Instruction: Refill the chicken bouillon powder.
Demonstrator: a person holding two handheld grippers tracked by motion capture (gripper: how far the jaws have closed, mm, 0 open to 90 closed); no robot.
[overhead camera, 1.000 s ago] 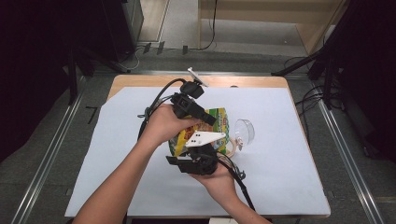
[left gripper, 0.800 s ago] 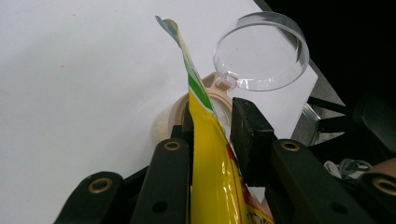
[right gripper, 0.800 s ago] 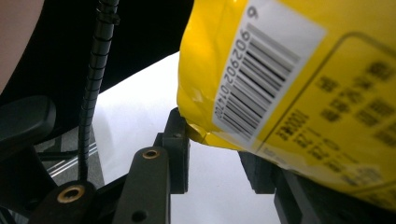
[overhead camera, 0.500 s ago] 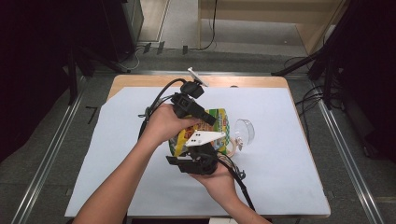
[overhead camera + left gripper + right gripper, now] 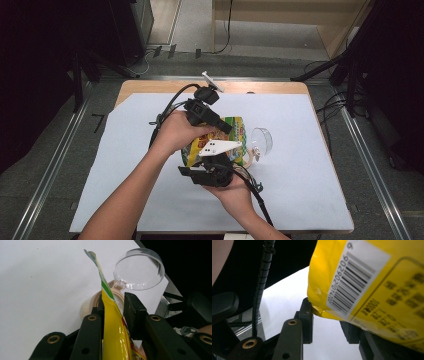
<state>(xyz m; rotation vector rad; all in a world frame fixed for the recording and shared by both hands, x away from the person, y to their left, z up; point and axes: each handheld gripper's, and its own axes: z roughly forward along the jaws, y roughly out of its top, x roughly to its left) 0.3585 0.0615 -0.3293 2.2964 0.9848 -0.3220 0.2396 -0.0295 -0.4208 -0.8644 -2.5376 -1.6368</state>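
Up above the middle of the table [image 5: 125, 165], the left gripper [image 5: 113, 312] pinched the yellow bag's [image 5: 112, 340] top edge while the right gripper [image 5: 329, 322] stood narrow about its bottom corner, so a hard pull could probably spill it beside the jar [image 5: 110, 293].

I look from the old pictures to this one and I find almost no change. My left gripper [image 5: 227, 129] and my right gripper [image 5: 216, 161] sit at the same spots on the yellow bag [image 5: 235, 131], and the bag has not slid or turned that I can see. If anything moves, it is too small for me to tell from above.
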